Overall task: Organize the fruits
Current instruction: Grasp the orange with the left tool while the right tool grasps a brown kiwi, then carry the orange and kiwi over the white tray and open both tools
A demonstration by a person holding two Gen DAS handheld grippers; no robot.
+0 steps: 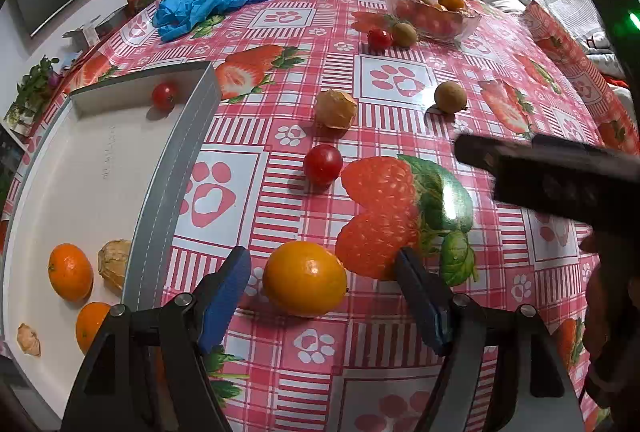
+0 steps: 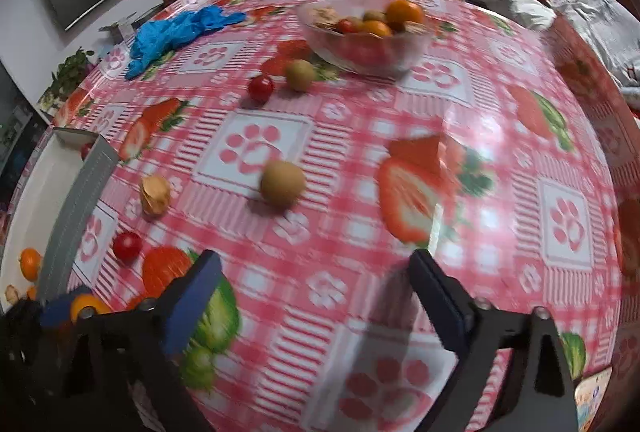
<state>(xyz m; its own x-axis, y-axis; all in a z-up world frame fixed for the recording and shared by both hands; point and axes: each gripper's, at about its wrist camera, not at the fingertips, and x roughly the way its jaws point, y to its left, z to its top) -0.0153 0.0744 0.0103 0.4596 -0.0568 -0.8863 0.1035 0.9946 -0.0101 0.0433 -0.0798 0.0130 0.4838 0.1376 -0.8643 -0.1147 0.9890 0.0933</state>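
A big orange (image 1: pixel 305 278) lies on the strawberry tablecloth between the blue pads of my left gripper (image 1: pixel 322 255). The gripper is open and neither pad touches the fruit. Just to its left stands a white tray with a grey rim (image 1: pixel 172 159), holding two oranges (image 1: pixel 70 272), a cherry tomato (image 1: pixel 163 95) and papery husked fruits (image 1: pixel 114 268). My right gripper (image 2: pixel 314 260) hovers open over bare cloth with nothing between its fingers. A brown round fruit (image 2: pixel 282 183) lies ahead of it. The right wrist view is blurred.
Loose on the cloth are cherry tomatoes (image 1: pixel 322 164) (image 1: pixel 379 39), a husked fruit (image 1: pixel 335 109) and brown round fruits (image 1: pixel 450 95) (image 1: pixel 404 33). A glass bowl (image 2: pixel 416 47) of mixed fruit stands at the far side. Blue gloves (image 1: pixel 208 5) lie far left; clutter lines the far edge.
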